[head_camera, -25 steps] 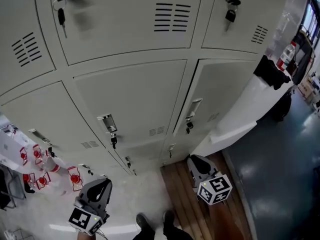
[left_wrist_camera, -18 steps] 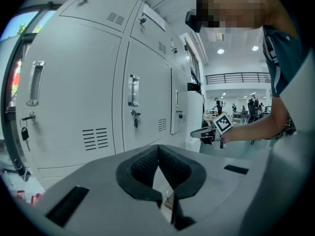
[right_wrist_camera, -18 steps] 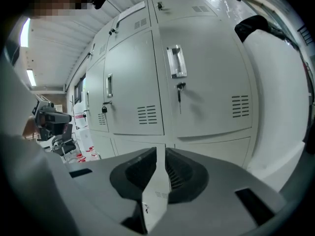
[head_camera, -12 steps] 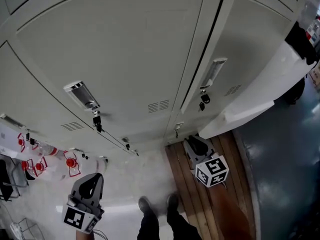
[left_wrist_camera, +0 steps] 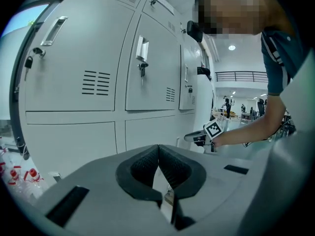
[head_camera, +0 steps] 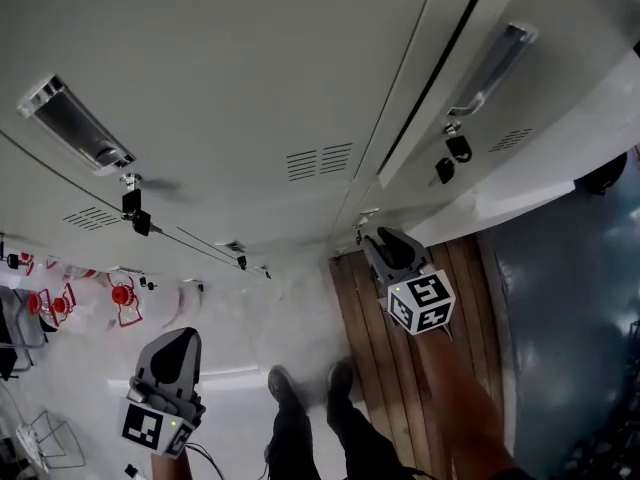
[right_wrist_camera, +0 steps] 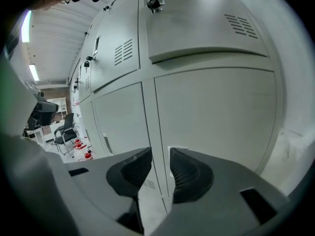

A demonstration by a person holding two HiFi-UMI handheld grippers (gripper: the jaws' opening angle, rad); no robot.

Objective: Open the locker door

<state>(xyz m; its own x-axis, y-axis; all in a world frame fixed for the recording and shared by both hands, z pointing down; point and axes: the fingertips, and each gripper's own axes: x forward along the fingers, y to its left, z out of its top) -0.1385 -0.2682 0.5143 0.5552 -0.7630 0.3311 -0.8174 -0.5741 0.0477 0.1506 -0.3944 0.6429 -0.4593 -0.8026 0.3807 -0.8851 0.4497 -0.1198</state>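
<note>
- Right tool [head_camera: 380,242] is low, near the bottom row of lockers [head_camera: 250,88], over the wood floor [head_camera: 440,388].
- Its jaws are opening, about half wide, with nothing gripped.
- In the right gripper view a small pale pull [right_wrist_camera: 173,150] shows through the gap. The pads are not on it.
- Left tool [head_camera: 178,340] hangs back at the person's left, jaws together and empty, well apart from the lockers.
- Door [right_wrist_camera: 216,112] to open looks to be the bottom one ahead of the right tool. It sits flush, so I judge it shut and the task barely begun.
- Risk: the pull is small and close to the seam with the next door. Jaws closing a little off line would pinch air or scrape the panel.
- Risk: a shallow bite on the pull could slip as the door is drawn out.
- Risk: the door may be locked, and I cannot tell from here. A hard tug would then strain the pull.
- Risk: the person's feet [head_camera: 300,388] are near the door's swing. A quick pull could bring the door edge into the legs.
- Risk: keys [head_camera: 458,148] hang from the locker above. Lifting the right tool too high could snag them.
</note>
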